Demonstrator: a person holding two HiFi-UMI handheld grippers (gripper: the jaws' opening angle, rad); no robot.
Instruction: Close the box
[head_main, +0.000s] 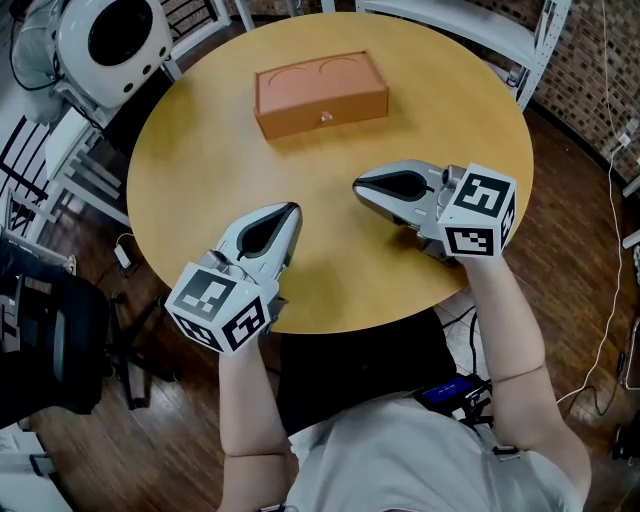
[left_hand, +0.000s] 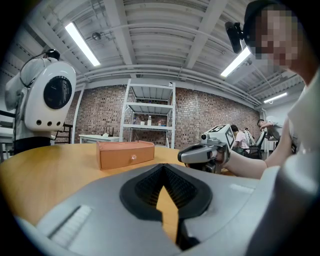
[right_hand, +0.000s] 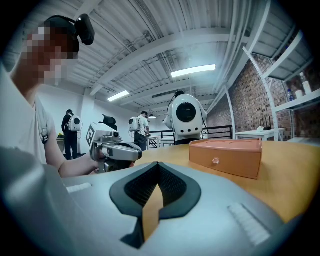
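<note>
An orange box (head_main: 320, 90) lies at the far side of the round wooden table (head_main: 200, 180); its lid is down and a small knob shows on its front. My left gripper (head_main: 290, 208) hovers near the table's front edge, shut and holding nothing. To its right, my right gripper (head_main: 358, 184) is also shut and holds nothing, pointing left. Both are well short of the box. From the left gripper view (left_hand: 163, 170) the box (left_hand: 125, 152) is ahead on the left and the right gripper (left_hand: 186, 156) is on the right. The right gripper view (right_hand: 157, 167) has the box (right_hand: 227, 156) at right and the left gripper (right_hand: 137, 152) at left.
A white round-headed robot (head_main: 110, 35) stands beyond the table's back left. A black chair (head_main: 40, 340) sits on the floor at left. White shelf framing (head_main: 500, 30) is at the back right, with cables (head_main: 600, 330) on the floor at right.
</note>
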